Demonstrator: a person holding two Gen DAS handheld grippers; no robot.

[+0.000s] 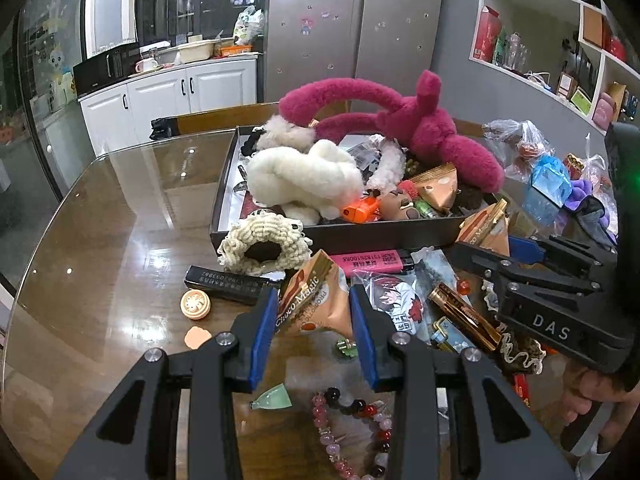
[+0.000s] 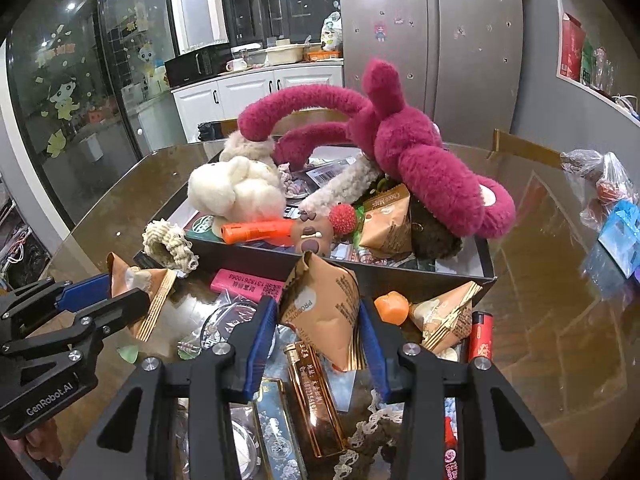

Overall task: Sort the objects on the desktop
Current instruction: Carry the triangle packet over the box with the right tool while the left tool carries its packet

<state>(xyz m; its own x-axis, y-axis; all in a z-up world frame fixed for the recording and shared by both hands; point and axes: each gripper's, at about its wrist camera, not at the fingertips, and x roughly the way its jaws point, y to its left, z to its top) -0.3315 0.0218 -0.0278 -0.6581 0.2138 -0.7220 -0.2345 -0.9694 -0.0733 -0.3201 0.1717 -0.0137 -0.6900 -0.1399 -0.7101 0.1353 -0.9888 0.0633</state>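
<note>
Left gripper (image 1: 313, 316) clamped one snack packet (image 1: 312, 304) above worktop (image 1: 120, 216). Right gripper (image 2: 319, 328) clamped second packet (image 2: 324, 312), lower end hidden. Third packet (image 2: 444, 320) lay beside it, fourth (image 2: 386, 224) in box (image 2: 400, 276), partly buried under pink plush (image 2: 420, 160).

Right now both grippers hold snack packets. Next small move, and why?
Probably carry the right gripper forward over the box and release. Its snack packet is pinched between the pads, and the box already holds a similar one; the left gripper could follow.
</note>
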